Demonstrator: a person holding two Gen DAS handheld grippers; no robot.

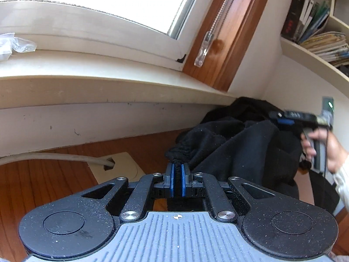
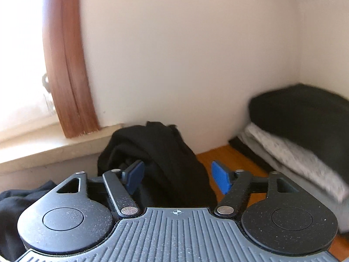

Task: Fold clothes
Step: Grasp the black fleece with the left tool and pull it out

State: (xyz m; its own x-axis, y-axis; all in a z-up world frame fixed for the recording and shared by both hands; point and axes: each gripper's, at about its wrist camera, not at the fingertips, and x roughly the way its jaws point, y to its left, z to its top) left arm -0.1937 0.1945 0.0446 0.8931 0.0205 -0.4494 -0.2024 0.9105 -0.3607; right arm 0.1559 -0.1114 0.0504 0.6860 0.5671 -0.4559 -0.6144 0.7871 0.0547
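A black garment [image 1: 240, 148] lies heaped on the wooden desk against the wall under the window sill. My left gripper [image 1: 177, 175] is shut on its ribbed edge, and the black cloth shows pinched between the blue pads [image 1: 172, 179]. My right gripper [image 2: 177, 174] is open, its blue pads [image 2: 221, 175] spread wide and pressing on nothing. The same black heap [image 2: 157, 152] rises just ahead of it. In the left wrist view the right gripper [image 1: 281, 115] is blurred above the heap's right side, held by a hand [image 1: 329, 150].
A stack of folded clothes [image 2: 305, 135], black on top of grey, sits at the right on the wooden desk [image 2: 218, 155]. A white cable [image 1: 54, 157] runs into a desk outlet plate [image 1: 122, 168]. The window sill [image 1: 87, 69] and a bookshelf [image 1: 316, 32] stand behind.
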